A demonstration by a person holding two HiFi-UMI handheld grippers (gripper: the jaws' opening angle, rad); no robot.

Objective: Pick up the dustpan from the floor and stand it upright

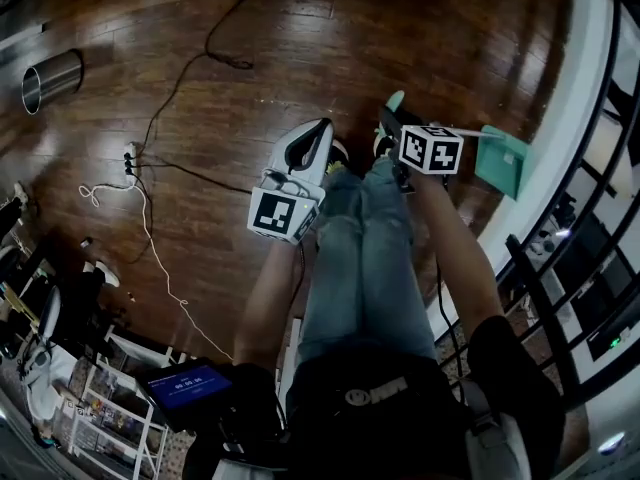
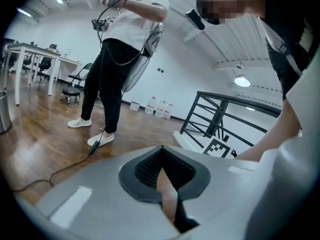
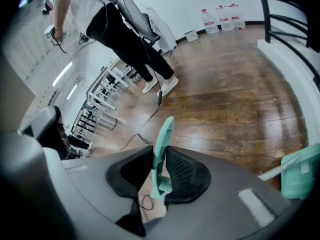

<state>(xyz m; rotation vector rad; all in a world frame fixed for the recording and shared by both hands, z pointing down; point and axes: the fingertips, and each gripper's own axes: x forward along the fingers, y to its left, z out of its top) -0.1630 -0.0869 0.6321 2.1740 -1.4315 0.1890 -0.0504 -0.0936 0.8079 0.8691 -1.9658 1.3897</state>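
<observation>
Dustpan is off the floor, held by its handle in my right gripper. The jaws are partly closed and clamped on that thin teal handle, which stands edge-on between the pads with its tip poking out past them. The pan hangs well out to the right of the jaws and lower.

My worry is that lever: with the weight so far from the pads, I judge the handle could swivel or slide in the grip as I tilt it upright, and the pan would swing or drop. The bite is also narrow, on the handle's flat sides only, so a quick wrist roll might twist it loose. The pan rides near the white ledge on the right and could catch there.

My left gripper has its jaws together at the tips, with nothing between them, and touches nothing.
</observation>
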